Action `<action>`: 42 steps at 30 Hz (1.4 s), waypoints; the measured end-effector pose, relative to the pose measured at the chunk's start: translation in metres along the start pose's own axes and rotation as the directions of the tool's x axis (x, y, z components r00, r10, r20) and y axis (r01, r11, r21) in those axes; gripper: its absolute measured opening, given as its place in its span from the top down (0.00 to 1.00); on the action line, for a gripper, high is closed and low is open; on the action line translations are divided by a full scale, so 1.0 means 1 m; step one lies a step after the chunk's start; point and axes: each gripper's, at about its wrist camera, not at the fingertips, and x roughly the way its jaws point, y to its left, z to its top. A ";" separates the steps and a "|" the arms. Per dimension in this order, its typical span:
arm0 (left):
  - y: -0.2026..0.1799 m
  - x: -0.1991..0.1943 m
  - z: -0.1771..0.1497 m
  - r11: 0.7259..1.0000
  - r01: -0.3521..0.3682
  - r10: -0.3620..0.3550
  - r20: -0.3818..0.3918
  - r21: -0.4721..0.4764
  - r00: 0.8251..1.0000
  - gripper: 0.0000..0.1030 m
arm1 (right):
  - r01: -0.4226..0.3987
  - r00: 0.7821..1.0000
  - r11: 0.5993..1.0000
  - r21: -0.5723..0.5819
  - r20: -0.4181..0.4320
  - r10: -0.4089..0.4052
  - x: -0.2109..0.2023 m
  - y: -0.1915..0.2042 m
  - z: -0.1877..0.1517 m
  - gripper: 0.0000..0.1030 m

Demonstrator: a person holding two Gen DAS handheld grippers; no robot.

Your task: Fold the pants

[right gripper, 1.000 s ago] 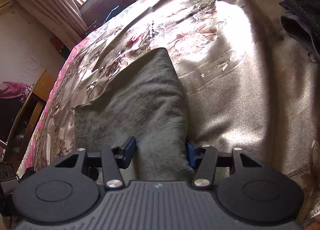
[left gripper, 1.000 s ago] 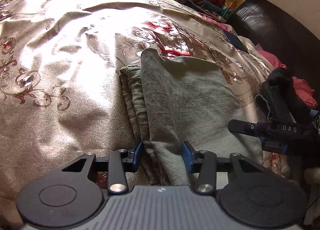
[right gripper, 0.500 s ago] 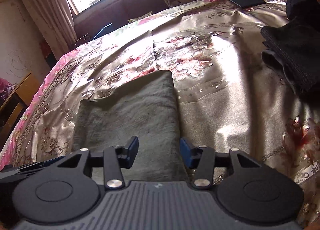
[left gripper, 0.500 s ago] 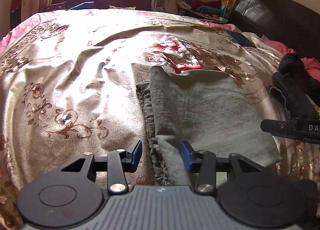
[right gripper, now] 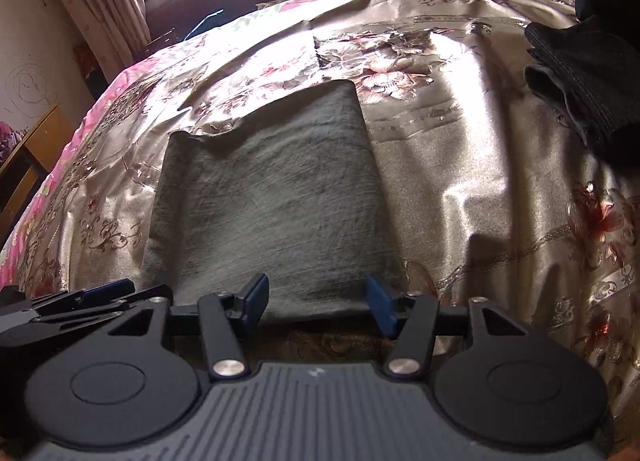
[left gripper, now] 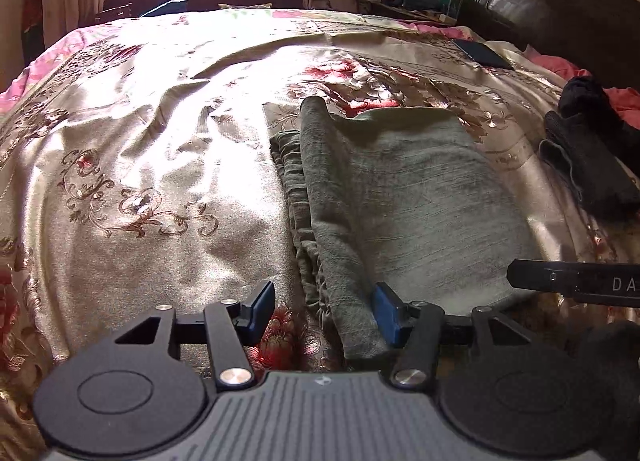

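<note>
1. I see a bed (left gripper: 140, 181) under a shiny gold floral satin cover.
2. The folded grey-green woven pants (left gripper: 400, 201) lie flat on its middle.
3. My left claw (left gripper: 324, 311) is opening at their near edge, gripping nothing.
4. My right claw (right gripper: 316, 303) is opening too, empty, over the near hem.

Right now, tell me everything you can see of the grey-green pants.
The grey-green pants lie folded into a flat, roughly rectangular bundle on the floral satin bedspread. The fabric looks soft and brushed. Stacked, gathered layers show along the bundle's left edge, with one far corner curled up. Neither tool grips them; the black clothes lie apart.
</note>
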 end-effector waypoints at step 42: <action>-0.014 -0.031 -0.012 0.996 -0.088 0.088 0.062 -0.002 0.994 0.00 | -0.058 0.996 0.997 0.048 0.077 0.055 -0.038 0.019 -0.033 0.44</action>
